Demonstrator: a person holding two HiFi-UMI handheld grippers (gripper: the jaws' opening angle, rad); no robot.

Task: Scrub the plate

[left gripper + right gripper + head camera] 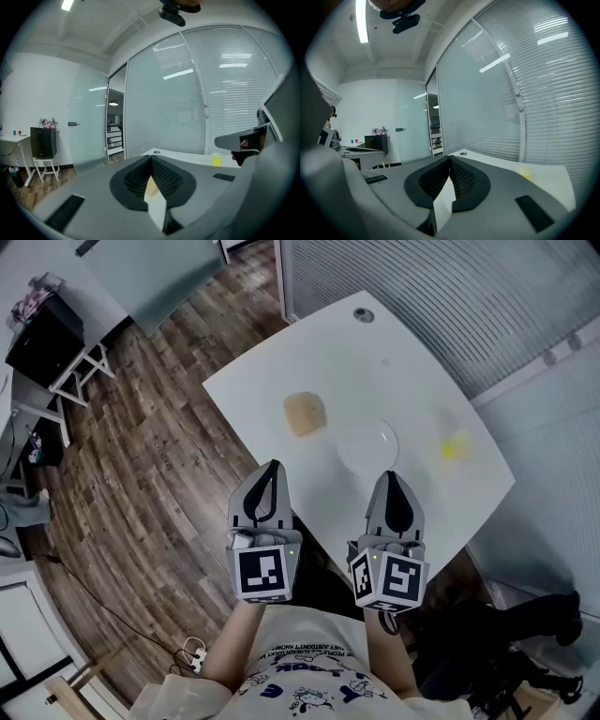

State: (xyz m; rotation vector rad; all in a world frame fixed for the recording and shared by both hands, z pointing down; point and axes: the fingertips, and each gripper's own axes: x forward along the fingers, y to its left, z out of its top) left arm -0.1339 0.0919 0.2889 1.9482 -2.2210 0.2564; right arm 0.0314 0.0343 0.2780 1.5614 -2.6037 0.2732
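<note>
Plate [367, 446], head view: lying toward the table's [281, 362] near edge, between sponge [305, 414] and cup [457, 448]. Left gripper [273, 468] and right gripper [389, 476] near that edge, both pinched together, empty. Left gripper view: jaws closed, nothing held, sponge glimpsed beyond. Right gripper view: likewise closed on nothing. Likely trouble: unpinned plate skating toward the edge under scrubbing; cup near enough to knock.

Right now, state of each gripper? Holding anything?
Left gripper: closed, holding nothing.
Right gripper: closed, holding nothing.
</note>
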